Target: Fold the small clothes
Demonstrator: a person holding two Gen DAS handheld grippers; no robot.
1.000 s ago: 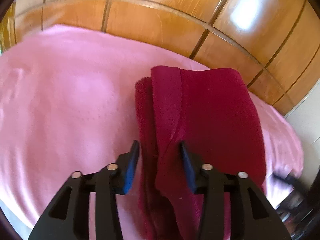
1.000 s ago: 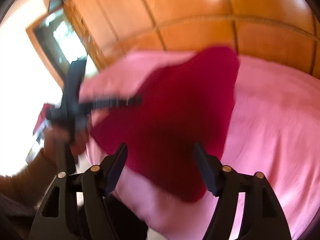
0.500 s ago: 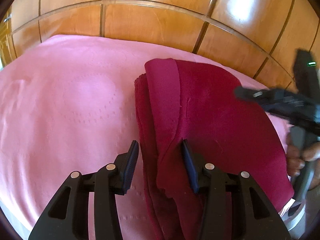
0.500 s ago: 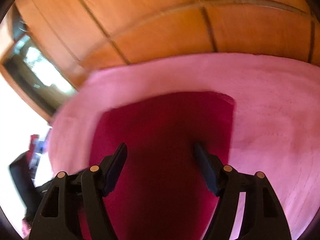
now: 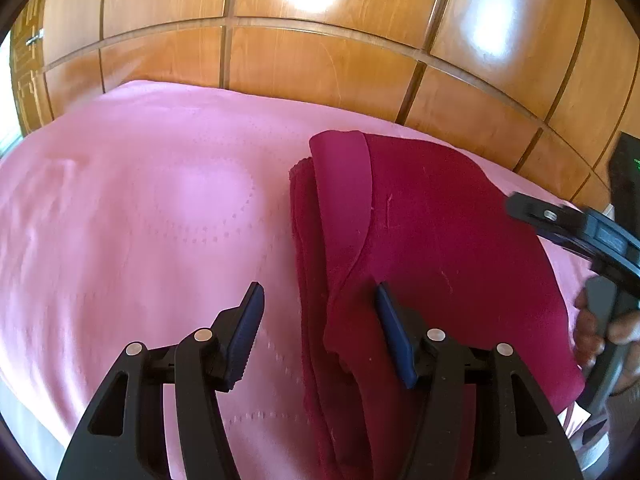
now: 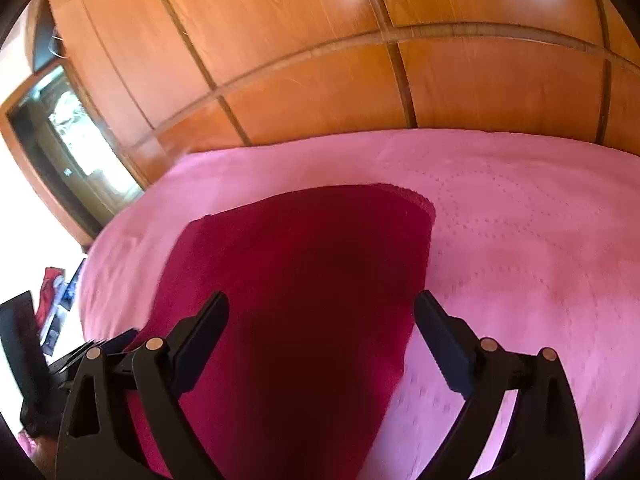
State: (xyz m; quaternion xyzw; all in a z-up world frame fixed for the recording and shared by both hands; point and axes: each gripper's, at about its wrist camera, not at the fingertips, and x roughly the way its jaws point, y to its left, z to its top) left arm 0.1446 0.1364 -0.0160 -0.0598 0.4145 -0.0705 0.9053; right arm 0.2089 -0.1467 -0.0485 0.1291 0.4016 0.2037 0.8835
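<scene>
A dark red garment [image 5: 420,240] lies folded on the pink bedspread [image 5: 140,208], with a folded flap along its left edge. My left gripper [image 5: 318,324] is open, its jaws straddling the garment's near left edge without holding it. The right gripper [image 5: 560,224] shows in the left wrist view at the far right, held in a hand over the garment's right side. In the right wrist view the garment [image 6: 304,280] lies flat on the bedspread [image 6: 520,240], and my right gripper [image 6: 320,336] is open and empty above it.
A glossy wooden panelled wall [image 5: 320,60] runs behind the bed. A dark framed opening [image 6: 68,152] is at the left of the right wrist view. Bare pink bedspread spreads to the left of the garment.
The right gripper let the garment's raised part down flat and swung over its right side. The left gripper backed off slightly and stayed open.
</scene>
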